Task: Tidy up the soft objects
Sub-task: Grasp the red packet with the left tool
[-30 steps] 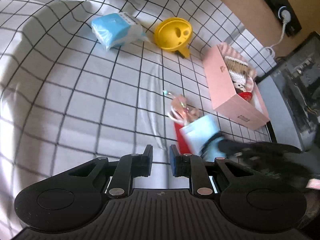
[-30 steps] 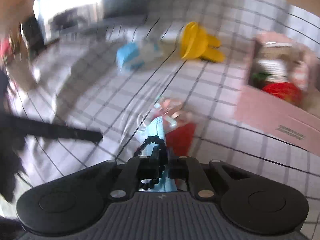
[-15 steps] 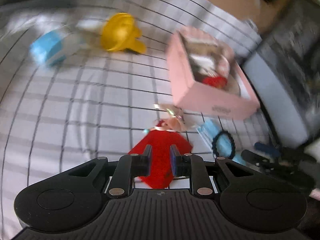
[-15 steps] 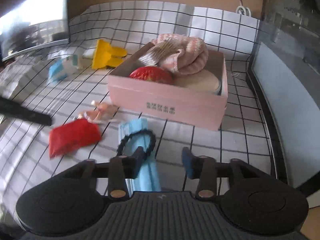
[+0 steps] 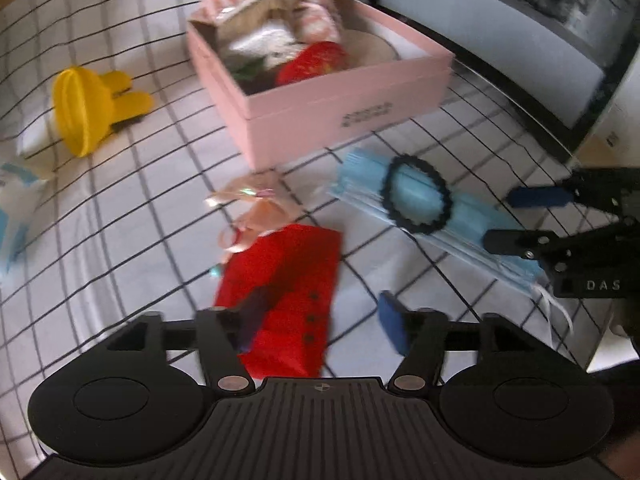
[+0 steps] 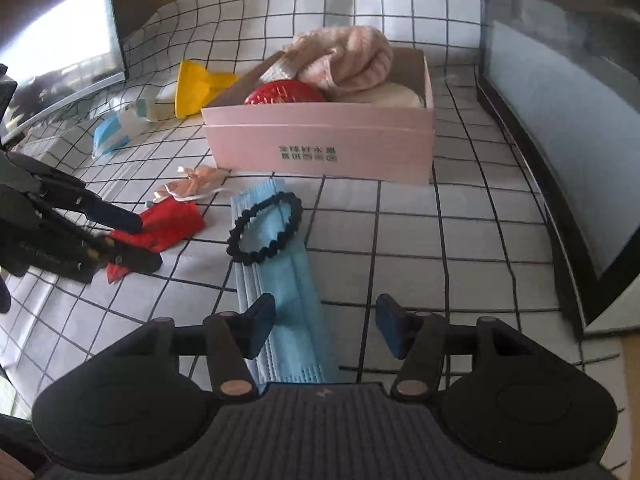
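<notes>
Both grippers are spread wide and holding nothing. The left gripper [image 5: 320, 318] hangs right over the red pouch [image 5: 286, 292], with a pinkish ribbon bundle [image 5: 250, 212] just ahead of it. The right gripper [image 6: 326, 326] sits over the near end of the blue face masks [image 6: 280, 280], and a black bead bracelet [image 6: 264, 229] lies on the masks further ahead. The pink box [image 6: 320, 148] (already stuffed with a knit hat [image 6: 348, 58] and something red) is beyond both grippers on the checked cloth [image 6: 460, 236].
</notes>
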### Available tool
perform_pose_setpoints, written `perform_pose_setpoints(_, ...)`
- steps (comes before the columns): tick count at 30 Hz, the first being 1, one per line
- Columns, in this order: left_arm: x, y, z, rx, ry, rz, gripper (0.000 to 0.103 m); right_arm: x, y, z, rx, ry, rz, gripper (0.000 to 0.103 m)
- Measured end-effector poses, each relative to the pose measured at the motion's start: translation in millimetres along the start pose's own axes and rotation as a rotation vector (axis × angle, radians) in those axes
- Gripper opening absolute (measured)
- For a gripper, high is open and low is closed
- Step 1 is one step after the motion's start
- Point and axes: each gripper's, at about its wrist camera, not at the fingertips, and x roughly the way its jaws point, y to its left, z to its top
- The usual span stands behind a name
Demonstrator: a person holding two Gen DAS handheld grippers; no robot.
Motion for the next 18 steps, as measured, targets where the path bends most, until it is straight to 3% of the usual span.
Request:
perform_pose_setpoints(5, -5, 11, 1, -0.027, -0.046, 0.066, 0.067, -1, 5, -7, 0.000, -0.036, -0.023, 0.062)
perform_pose_setpoints(8, 3, 22, 2, -0.032, 0.000, 0.070, 0.067, 0, 9, -11, -0.012, -0.052, -0.036, 0.066)
perform_pose_setpoints(16, 17, 24, 10, -0.013, -0.006, 0.032, 0.092, 5, 19, -16, -0.050, -0.065, -0.034, 0.091)
perform_pose_setpoints(18, 18, 19, 8, 0.010, -0.014, 0.051, 0.093, 6, 22, -17, -0.057, -0.064, -0.030, 0.101)
